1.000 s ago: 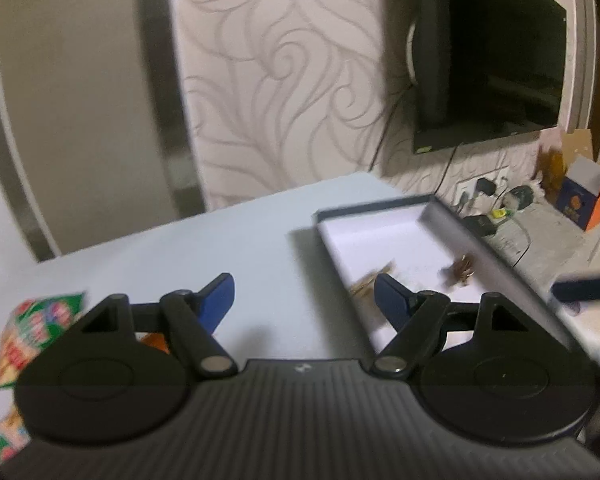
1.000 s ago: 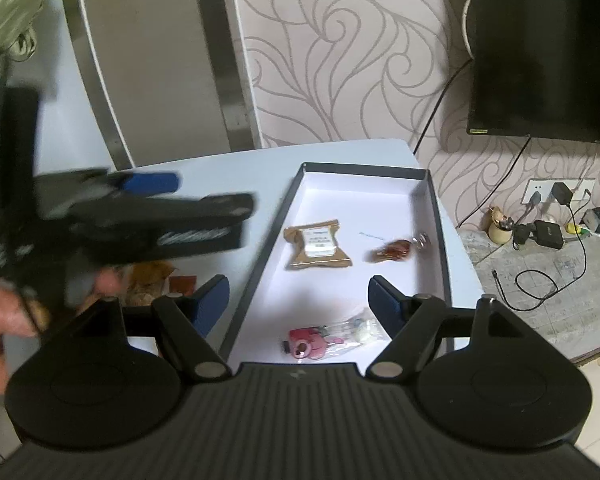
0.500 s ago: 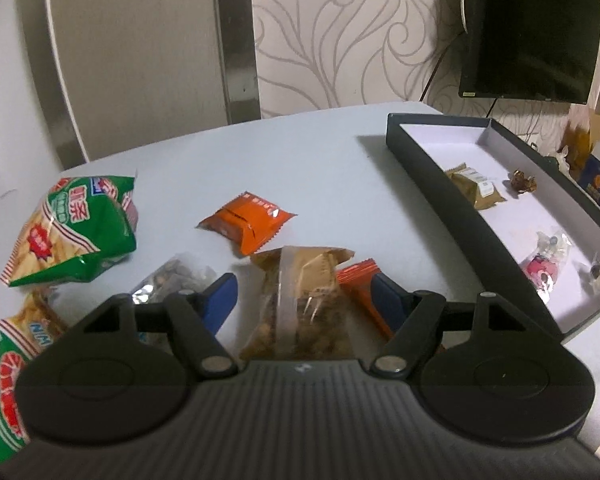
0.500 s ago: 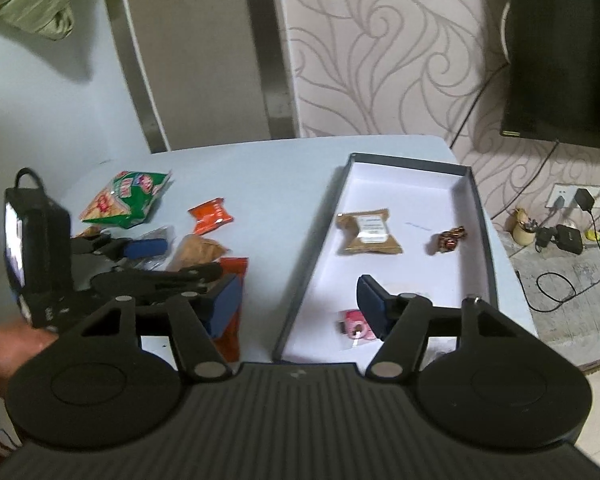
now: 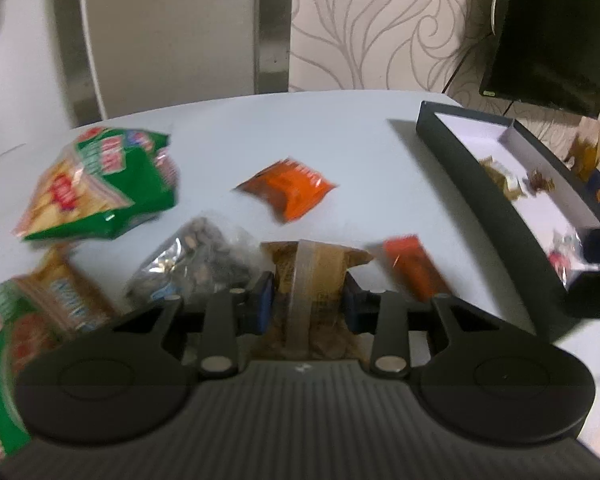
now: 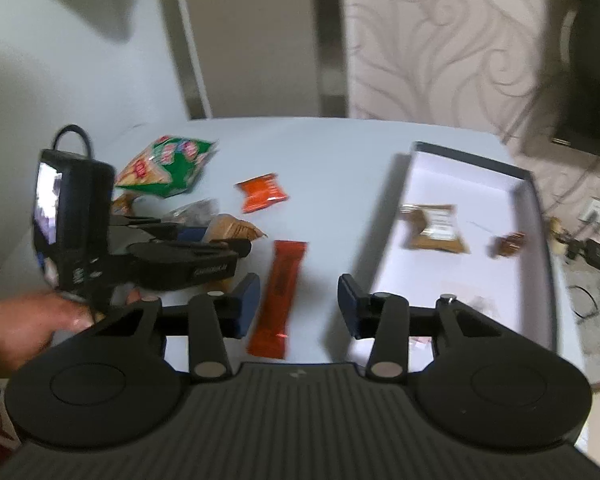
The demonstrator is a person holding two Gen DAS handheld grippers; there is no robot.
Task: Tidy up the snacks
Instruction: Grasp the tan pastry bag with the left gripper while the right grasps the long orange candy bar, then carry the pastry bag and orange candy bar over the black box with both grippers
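Note:
A brown snack packet with a clear strip down its middle lies on the pale table. My left gripper is closing on it, and both blue pads touch its sides. The right wrist view shows this same gripper around the packet. A long orange-red bar lies between the closing jaws of my right gripper, nearer the left pad; neither pad touches it. The dark tray stands to the right, holding a brown packet and a small brown sweet.
Left of the brown packet lie a silver bag of seeds, a green crisp bag and another green bag. An orange packet sits further back. A hand holds the left gripper. A television hangs at the right.
The left gripper swung left from the tray, came down over the brown packet, and its jaws narrowed onto it. The right gripper moved left from the tray to the orange-red bar, its jaws narrowing.

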